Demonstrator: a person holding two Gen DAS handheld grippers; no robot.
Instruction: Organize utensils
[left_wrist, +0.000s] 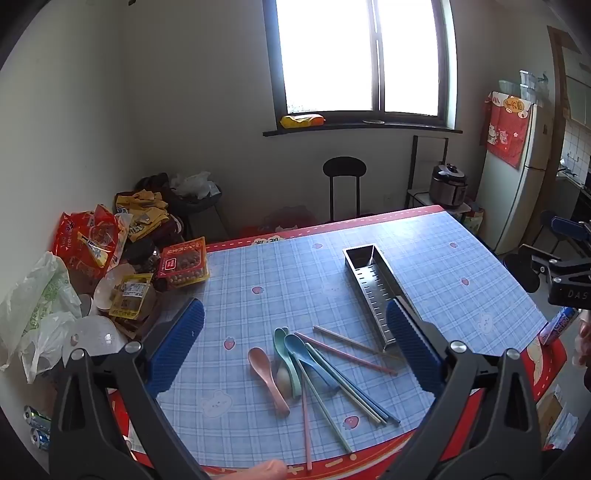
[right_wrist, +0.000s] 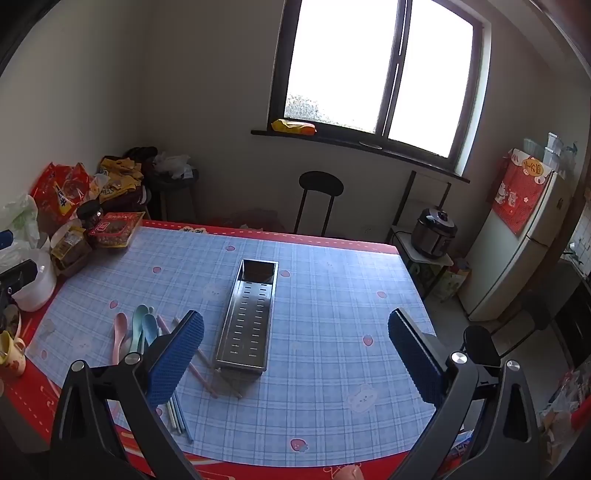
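A pink spoon (left_wrist: 267, 374), a green spoon (left_wrist: 285, 354) and a blue spoon (left_wrist: 306, 354) lie in a loose pile with several pink, green and blue chopsticks (left_wrist: 347, 356) on the checked tablecloth. My left gripper (left_wrist: 295, 345) hangs open above this pile, holding nothing. A perforated steel utensil tray (right_wrist: 249, 317) lies lengthwise right of the pile; it looks empty. My right gripper (right_wrist: 295, 354) stands open over the cloth just right of the tray's near end. The spoons (right_wrist: 136, 330) show at its left finger, which hides part of the chopsticks (right_wrist: 205, 373).
Snack bags and plastic bags (left_wrist: 92, 258) crowd the table's left side, with a packet of nuts (left_wrist: 184, 264). A mug (right_wrist: 11, 354) and a white bowl (right_wrist: 35, 284) sit at the left edge. A stool (right_wrist: 320, 186), cooker (right_wrist: 434, 227) and fridge (right_wrist: 517, 236) stand beyond.
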